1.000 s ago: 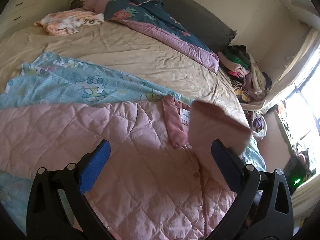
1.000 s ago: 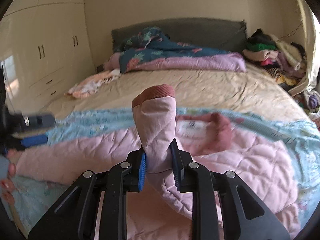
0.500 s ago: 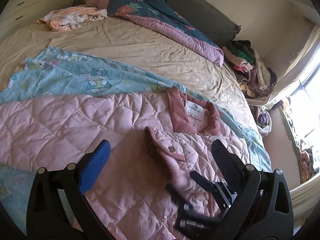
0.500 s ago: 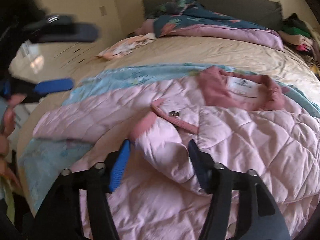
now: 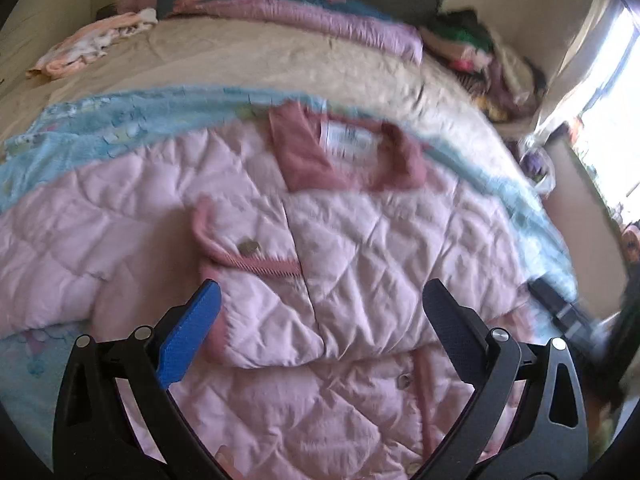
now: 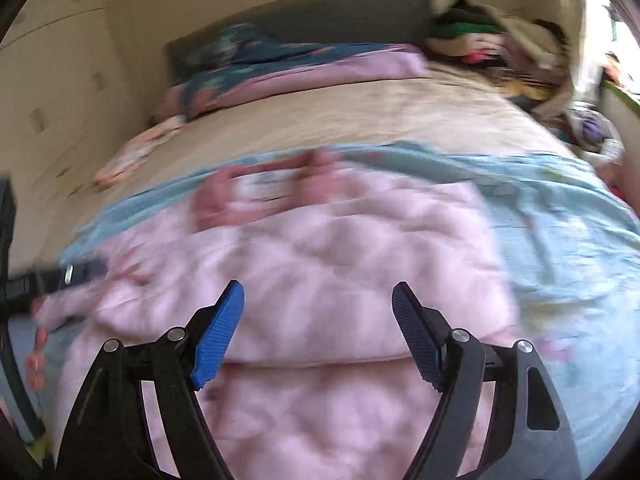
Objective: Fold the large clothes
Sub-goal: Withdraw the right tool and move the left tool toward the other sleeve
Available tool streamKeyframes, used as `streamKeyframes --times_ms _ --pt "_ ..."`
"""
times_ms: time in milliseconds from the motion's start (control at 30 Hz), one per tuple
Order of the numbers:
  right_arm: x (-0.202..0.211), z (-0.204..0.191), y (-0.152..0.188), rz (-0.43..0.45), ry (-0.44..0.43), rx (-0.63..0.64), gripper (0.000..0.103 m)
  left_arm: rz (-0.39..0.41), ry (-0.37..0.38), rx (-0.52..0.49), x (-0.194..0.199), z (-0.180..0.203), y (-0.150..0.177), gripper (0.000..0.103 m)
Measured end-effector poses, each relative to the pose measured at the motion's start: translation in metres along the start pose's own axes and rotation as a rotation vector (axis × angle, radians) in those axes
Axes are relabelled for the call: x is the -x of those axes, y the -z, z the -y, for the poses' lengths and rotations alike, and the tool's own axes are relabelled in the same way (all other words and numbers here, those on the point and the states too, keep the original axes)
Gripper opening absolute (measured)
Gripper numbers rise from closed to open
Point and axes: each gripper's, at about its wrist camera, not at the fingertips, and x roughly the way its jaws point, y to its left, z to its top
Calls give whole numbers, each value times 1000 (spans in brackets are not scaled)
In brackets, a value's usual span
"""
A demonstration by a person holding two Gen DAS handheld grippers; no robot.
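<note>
A big pink quilted jacket with a dark pink collar (image 5: 360, 264) is spread out flat on a light blue printed blanket (image 5: 100, 128), which lies on the bed with the tan sheet (image 5: 248, 60). One sleeve with a ribbed dark pink cuff (image 5: 256, 264) is folded in across the chest, so the first fold is judged to be done. The other sleeve looks to be stretched out to the side and is not folded in yet. The bottom part is not folded up either (so most of the job is thought to be left).

The left hand-held gripper (image 5: 320, 316) is held over the folded sleeve with its blue pads wide apart, and nothing is held in it. The right hand-held gripper (image 6: 318, 320) is held over the jacket too, spread wide, with nothing in it. The right view is very blurry, so small things cannot be told there.
</note>
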Motion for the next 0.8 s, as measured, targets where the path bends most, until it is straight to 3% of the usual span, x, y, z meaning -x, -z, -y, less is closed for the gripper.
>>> streamKeyframes --times_ms 133,233,467,633,733,800 --pt "1 35 -8 -3 63 -25 75 -89 -70 6 -35 -10 16 95" --pt "-4 44 -15 -15 64 -27 75 -127 -57 37 -50 -26 24 95" --pt "-43 28 -20 -119 0 9 78 -110 -27 25 -53 -37 30 95" --pt "-88 48 0 -265 116 -21 78 -100 -26 22 -52 -35 32 95" --pt "-98 66 14 -261 72 -97 78 -99 -20 16 -52 -34 31 95" --pt "-97 63 16 -252 88 -93 78 -98 -19 18 -48 -34 31 95"
